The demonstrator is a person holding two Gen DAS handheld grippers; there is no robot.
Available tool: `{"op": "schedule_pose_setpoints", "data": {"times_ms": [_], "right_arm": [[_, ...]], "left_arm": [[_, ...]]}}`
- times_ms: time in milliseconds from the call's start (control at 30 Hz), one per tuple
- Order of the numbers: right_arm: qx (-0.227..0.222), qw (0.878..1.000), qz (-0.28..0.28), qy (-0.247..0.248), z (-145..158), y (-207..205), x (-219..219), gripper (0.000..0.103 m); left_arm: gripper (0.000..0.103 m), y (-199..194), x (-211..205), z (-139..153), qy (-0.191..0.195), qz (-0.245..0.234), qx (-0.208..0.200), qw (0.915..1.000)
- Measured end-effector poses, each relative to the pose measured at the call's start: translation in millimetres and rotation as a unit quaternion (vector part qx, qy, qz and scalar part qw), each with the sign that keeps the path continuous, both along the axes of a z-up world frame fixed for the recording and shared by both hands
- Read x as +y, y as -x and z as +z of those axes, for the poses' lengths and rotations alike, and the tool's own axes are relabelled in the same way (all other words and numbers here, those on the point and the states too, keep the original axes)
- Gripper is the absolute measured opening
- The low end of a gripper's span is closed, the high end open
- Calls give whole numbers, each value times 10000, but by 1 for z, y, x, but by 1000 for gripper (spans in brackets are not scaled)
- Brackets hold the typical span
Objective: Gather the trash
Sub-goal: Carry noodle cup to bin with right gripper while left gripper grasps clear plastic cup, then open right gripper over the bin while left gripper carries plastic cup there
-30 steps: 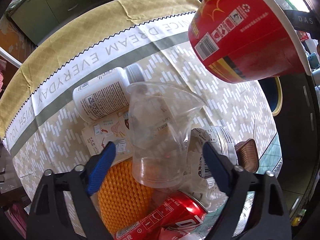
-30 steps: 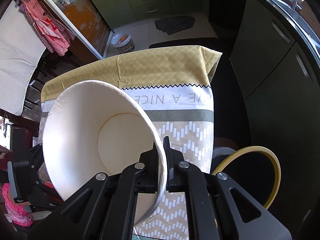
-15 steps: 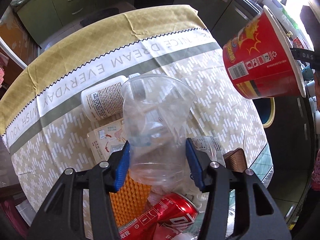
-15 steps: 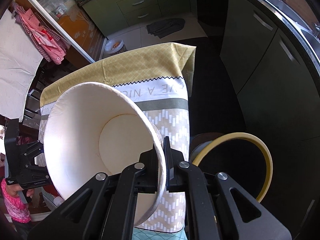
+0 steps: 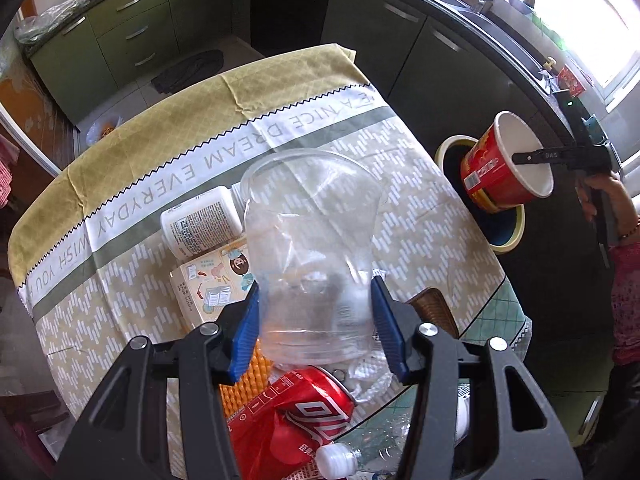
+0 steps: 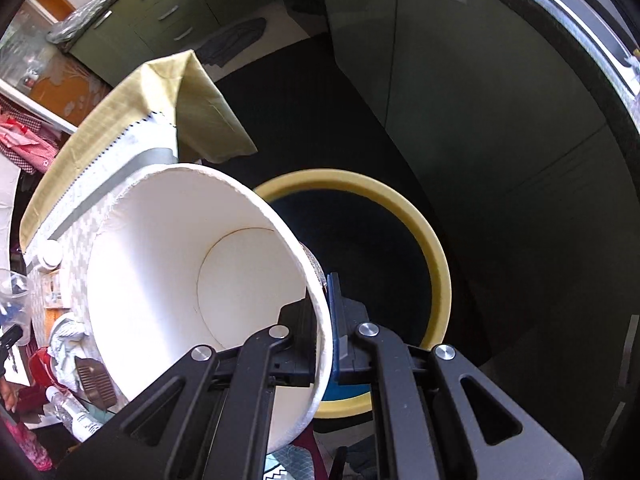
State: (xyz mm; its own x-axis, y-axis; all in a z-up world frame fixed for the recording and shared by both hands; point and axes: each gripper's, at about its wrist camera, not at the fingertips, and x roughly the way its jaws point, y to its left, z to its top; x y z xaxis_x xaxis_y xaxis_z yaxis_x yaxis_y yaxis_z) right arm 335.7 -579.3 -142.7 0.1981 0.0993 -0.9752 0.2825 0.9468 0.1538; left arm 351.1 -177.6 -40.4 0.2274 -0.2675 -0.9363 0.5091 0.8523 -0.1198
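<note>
The left gripper (image 5: 316,320) had its jaws clenched on a crumpled clear plastic cup (image 5: 312,256), blue pads (image 5: 245,328) pressed into its lower walls, the cup's open mouth pointing away from the jaws. Beneath and behind the jaws lay the remaining litter on the tabletop (image 5: 132,320): a red soda can (image 5: 296,412) just below the cup's base, an orange foam net (image 5: 244,376) to the jaws' left, a white bottle (image 5: 200,224) and a printed carton (image 5: 212,284) beyond the left pad, and a brown ridged tray (image 5: 432,312) past the right pad near the tabletop's edge. Ahead of the cup the tablecloth was bare up to its far edge.

The right gripper (image 6: 324,344) had its jaws pinched tight on the rim of a red instant-noodle cup (image 6: 192,272), one finger inside the white interior, one outside. Directly ahead of those jaws, off the tabletop's edge, stood a yellow-rimmed bin (image 6: 436,264), its dark mouth open and unobstructed; the cup's bottom overlapped the bin's near rim.
</note>
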Motion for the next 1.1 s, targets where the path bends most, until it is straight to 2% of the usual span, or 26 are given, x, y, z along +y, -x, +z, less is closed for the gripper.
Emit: {"op": "schedule_pose_setpoints", "data": {"times_ms": [167, 267, 333, 400, 500, 767, 933, 1100], "right_arm": [[307, 9994, -40, -121, -56, -12, -6, 6], [293, 9995, -19, -130, -74, -20, -7, 10], [272, 9996, -78, 49, -76, -21, -14, 15], [182, 9997, -108, 138, -69, -19, -19, 15], [-83, 9998, -152, 22, -50, -11, -32, 15], [-791, 9967, 28, -151, 6, 56, -44, 15], [-1008, 9948, 54, -111, 25, 102, -51, 15], [-1056, 9942, -151, -112, 33, 146, -63, 15]], "left_arm": [[50, 12, -15, 8, -61, -176, -88, 9998], [50, 19, -25, 10, -129, -279, -116, 9995], [50, 24, -34, 10, -152, -367, -123, 9991], [50, 29, -43, 11, -170, -463, -132, 9987], [50, 37, -60, 12, -168, -656, -134, 9976], [51, 56, -139, 4, -182, -1443, -44, 9894], [51, 60, -214, -22, -277, -2009, 127, 9791], [51, 50, -281, -63, -548, -2179, 142, 9743]]}}
